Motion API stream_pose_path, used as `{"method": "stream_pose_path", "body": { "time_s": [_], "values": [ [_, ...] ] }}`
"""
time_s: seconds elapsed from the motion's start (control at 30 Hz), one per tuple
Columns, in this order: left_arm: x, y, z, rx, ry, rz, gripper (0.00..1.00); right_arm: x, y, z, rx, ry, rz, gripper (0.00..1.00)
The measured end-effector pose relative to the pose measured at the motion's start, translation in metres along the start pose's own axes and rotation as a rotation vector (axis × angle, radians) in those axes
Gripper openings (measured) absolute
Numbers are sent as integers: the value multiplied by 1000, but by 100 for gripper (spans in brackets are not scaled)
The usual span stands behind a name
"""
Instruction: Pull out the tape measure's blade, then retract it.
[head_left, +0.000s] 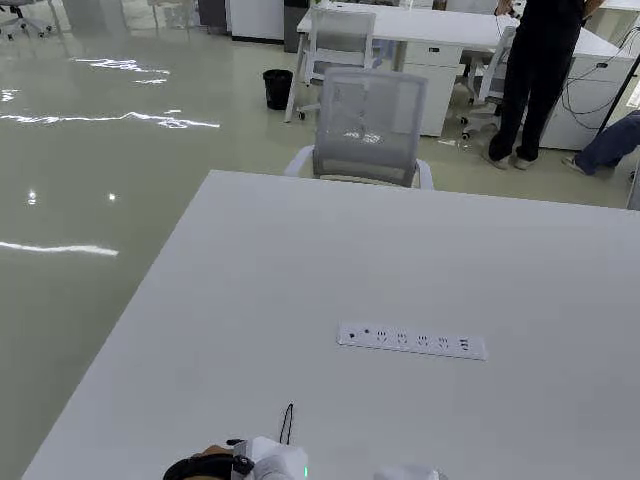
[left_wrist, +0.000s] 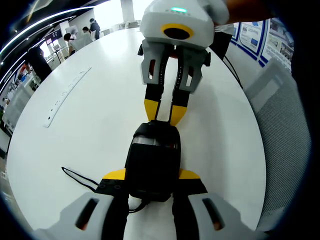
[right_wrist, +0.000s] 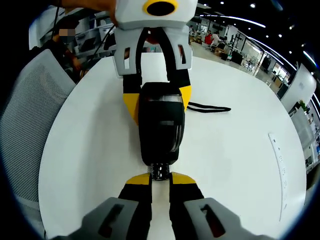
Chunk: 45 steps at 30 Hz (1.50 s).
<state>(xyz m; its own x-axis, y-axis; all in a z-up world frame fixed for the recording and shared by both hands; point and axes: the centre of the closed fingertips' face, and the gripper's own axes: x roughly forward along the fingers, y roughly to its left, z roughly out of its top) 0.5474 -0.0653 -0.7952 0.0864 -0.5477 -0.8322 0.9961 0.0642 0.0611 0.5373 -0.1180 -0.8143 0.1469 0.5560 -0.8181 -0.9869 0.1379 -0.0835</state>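
tape measure (left_wrist: 152, 160) clenched by its body in left gripper (left_wrist: 152, 175) jaws, blade tip (right_wrist: 158, 171) pinched in right gripper (right_wrist: 160, 181) jaws, judged pull-out hardly begun, retraction left.

The tape measure (left_wrist: 152, 162) lay on the bench (head_left: 400, 260), left gripper (left_wrist: 152, 175) at one end, right gripper (right_wrist: 160, 178) at the other; a power strip (head_left: 412, 341) lay farther out, a chair (head_left: 367, 130) beyond the far edge.
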Motion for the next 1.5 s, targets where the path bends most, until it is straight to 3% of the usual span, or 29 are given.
{"method": "stream_pose_path", "body": {
  "time_s": [1.5],
  "values": [
    [0,-1,-1,10,1,-5,29,-15,0,-16,4,37,3,10]
  ]
}}
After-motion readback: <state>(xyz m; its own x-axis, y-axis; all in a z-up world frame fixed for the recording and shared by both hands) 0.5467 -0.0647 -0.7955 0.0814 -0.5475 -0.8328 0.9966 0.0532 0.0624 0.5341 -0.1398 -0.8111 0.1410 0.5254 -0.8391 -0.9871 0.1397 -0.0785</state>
